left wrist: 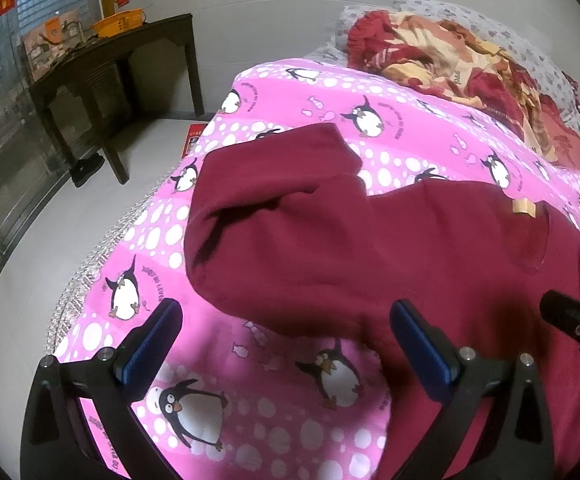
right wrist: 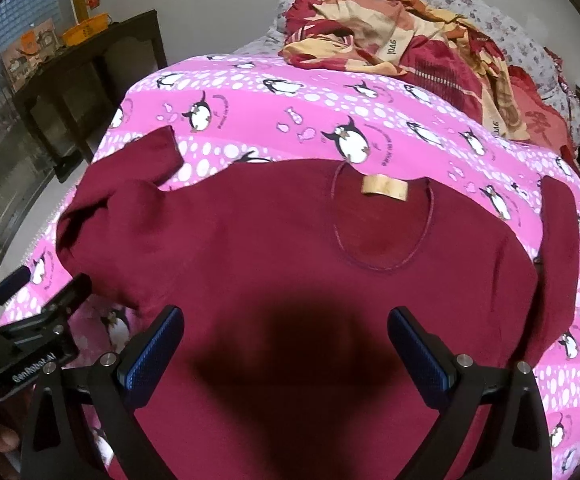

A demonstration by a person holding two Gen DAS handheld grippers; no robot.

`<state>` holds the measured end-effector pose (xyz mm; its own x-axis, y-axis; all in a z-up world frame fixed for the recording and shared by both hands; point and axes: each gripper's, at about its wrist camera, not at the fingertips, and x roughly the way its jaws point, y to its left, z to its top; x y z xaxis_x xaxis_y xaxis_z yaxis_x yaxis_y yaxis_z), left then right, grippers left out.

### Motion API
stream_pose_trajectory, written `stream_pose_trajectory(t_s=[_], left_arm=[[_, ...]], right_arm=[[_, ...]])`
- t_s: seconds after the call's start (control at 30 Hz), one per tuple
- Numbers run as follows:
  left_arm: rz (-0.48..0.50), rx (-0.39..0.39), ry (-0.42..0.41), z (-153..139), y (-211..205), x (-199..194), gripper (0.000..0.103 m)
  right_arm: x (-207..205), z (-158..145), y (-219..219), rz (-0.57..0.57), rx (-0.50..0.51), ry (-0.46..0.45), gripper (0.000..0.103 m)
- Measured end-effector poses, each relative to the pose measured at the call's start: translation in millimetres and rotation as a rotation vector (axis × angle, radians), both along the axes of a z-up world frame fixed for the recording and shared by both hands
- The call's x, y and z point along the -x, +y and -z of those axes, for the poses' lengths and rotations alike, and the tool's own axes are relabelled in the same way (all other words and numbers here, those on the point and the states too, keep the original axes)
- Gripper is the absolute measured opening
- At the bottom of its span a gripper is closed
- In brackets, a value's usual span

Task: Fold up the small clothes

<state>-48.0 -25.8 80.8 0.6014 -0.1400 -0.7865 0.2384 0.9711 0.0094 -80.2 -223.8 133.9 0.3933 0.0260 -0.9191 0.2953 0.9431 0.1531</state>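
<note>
A maroon sweatshirt (right wrist: 274, 248) lies spread, neck opening up, on a pink penguin-print bedsheet (right wrist: 390, 112) covering the bed. Its left sleeve (left wrist: 258, 184) is bunched and folded over. The left gripper (left wrist: 286, 336) and right gripper (right wrist: 284, 338) hover above it, fingers wide apart and holding nothing. A crumpled red-and-cream blanket (right wrist: 418, 52) lies beyond.
</note>
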Motion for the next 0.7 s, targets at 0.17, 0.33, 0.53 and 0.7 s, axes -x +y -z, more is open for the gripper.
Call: stream_pose_trajectory(t_s=[0.17, 0.33, 0.53, 0.7], left_arm=[[-0.006, -0.002, 0.004, 1.8, 4.2, -3.0, 0.103], [-0.013, 0.001, 0.010, 4.2, 7.5, -5.8, 0.103], [-0.025, 0.000, 0.015, 7.1, 12.4, -9.5, 0.103], [-0.039, 0.001, 0.020, 8.9, 17.5, -13.0, 0.103]], right_arm=[[-8.4, -5.5, 11.2, -0.036, 0.020, -0.017, 0.103], [-15.1, -3.7, 16.6, -0.046, 0.026, -0.019, 0.103], [-25.0, 0.9, 18.9, -0.051, 0.011, -0.016, 0.103], [-39.3, 4.7, 25.6, -0.071, 0.002, -0.018, 0.103]])
